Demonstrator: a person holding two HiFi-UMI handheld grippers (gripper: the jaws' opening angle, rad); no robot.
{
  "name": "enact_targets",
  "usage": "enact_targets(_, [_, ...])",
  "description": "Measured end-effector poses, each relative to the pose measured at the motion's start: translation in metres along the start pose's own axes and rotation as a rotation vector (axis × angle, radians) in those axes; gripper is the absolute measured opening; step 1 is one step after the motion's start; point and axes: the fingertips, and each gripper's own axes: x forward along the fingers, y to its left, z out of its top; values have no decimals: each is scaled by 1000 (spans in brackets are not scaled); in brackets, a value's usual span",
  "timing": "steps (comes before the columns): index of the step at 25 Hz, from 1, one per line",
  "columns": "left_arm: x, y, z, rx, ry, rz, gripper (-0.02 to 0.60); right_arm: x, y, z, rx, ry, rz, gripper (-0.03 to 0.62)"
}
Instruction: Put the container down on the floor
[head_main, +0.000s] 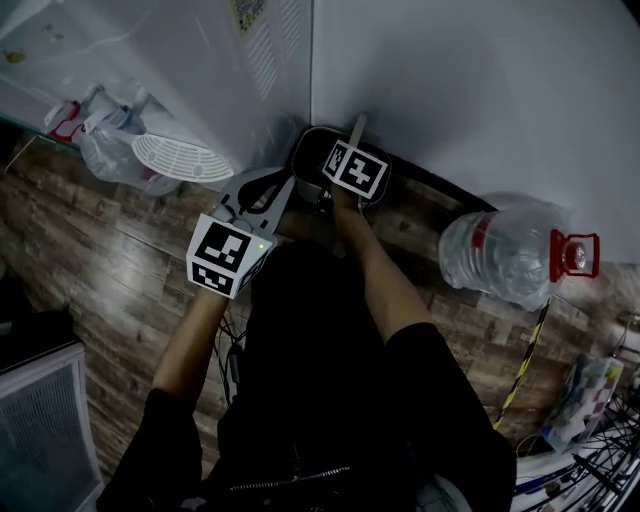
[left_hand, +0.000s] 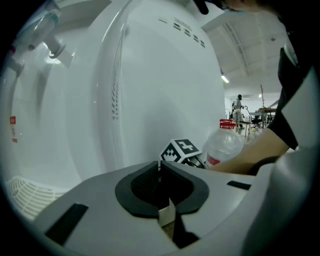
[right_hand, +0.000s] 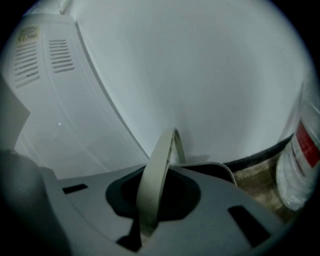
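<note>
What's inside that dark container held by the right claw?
Only a dark hollow shows inside the container. The right claw, shut on its handle, covers much of the opening from above, so whether anything lies in it cannot be told.

Nothing can be read in any view. The tall white appliance panel (head_main: 200, 90) carries a yellowish sticker (head_main: 248, 14) and a block of fine print (head_main: 283, 45), both too small to make out. The clear plastic water bottle (head_main: 500, 255) wears a red band label (head_main: 478, 235) with illegible print. One white cube (head_main: 228, 257) and another (head_main: 357, 168) bear black-and-white square patterns, not letters.
</note>
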Motion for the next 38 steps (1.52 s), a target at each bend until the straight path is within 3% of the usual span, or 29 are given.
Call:
enact_targets(4, [-4, 3, -3, -9, -1, 5, 26, 4, 15, -2, -78, 52, 14, 17])
enact_targets(10, [-6, 7, -6, -21, -9, 11, 26, 1, 21, -14, -91, 103, 49, 17])
enact_targets(15, [-4, 10, -4, -21, -25, 17, 26, 2, 42, -29, -162, 149, 156, 52])
enact_targets(19, [-3, 10, -4, -27, -25, 26, 26, 2, 65, -45, -201, 220, 276, 126])
enact_targets(24, [-4, 12, -5, -28, -22, 36, 26, 1, 77, -58, -218, 251, 346, 155])
enact_targets(38, [-14, 11, -9, -41, -24, 62, 26, -7, 79, -69, -387, 223, 356, 235])
